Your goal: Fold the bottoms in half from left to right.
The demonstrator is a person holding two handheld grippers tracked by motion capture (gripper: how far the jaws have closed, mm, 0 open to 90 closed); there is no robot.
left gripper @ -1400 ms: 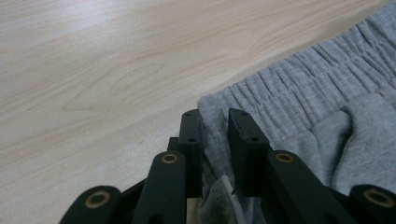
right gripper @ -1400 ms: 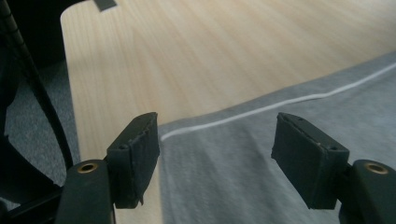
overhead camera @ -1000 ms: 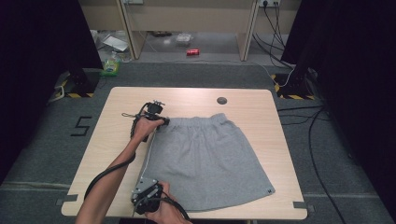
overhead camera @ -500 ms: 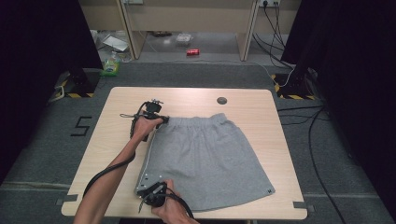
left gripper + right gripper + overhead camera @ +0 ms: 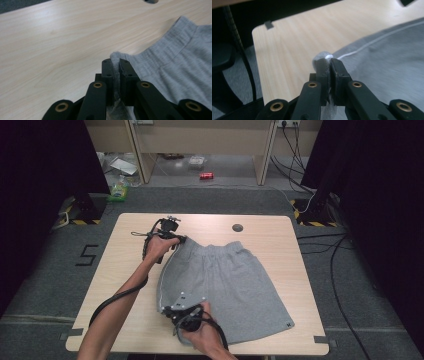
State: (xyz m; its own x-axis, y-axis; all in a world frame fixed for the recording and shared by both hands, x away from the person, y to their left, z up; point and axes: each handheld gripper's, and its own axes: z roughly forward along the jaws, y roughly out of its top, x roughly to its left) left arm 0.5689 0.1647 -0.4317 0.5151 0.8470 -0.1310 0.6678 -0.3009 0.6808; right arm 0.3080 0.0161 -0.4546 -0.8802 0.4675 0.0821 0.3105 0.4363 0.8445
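In the high view the left gripper (image 5: 179, 239) has its jaw tips hidden under the person's hand, so the pinch on the grey shorts (image 5: 230, 285) cannot be read there. The right gripper (image 5: 172, 311), near the table's (image 5: 280, 227) front edge, hides the shorts' hem corner beneath its body. A small dark mark at the other hem corner is too small to read (perhaps a label). The person's forearms are cut off by the bottom edge. In the right gripper view the cloth at far right is blurred.
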